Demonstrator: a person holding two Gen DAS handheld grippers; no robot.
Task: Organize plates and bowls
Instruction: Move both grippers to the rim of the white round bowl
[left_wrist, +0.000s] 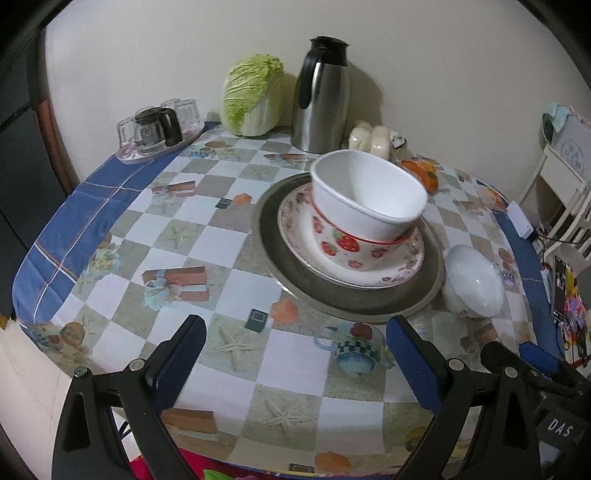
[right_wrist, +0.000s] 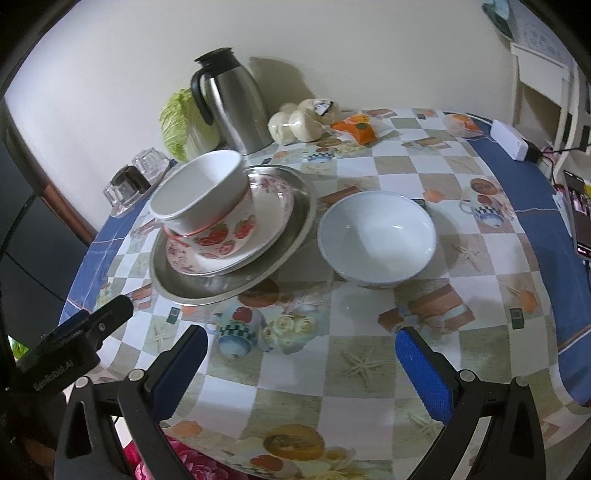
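The loose white bowl (right_wrist: 376, 238) hides its foot behind its own rim; its outside pattern seems floral. It sits just beside the metal tray (right_wrist: 229, 284) holding the flowered plate (right_wrist: 273, 206), strawberry bowl (right_wrist: 221, 236) and tilted white bowl (right_wrist: 199, 188). Right gripper (right_wrist: 301, 363) and left gripper (left_wrist: 295, 345) gape wide, empty, short of the dishes.

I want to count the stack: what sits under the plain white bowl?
The white bowl sits tilted inside a strawberry bowl, on a floral plate, on a metal tray. Whether anything lies between the bowls is hidden.
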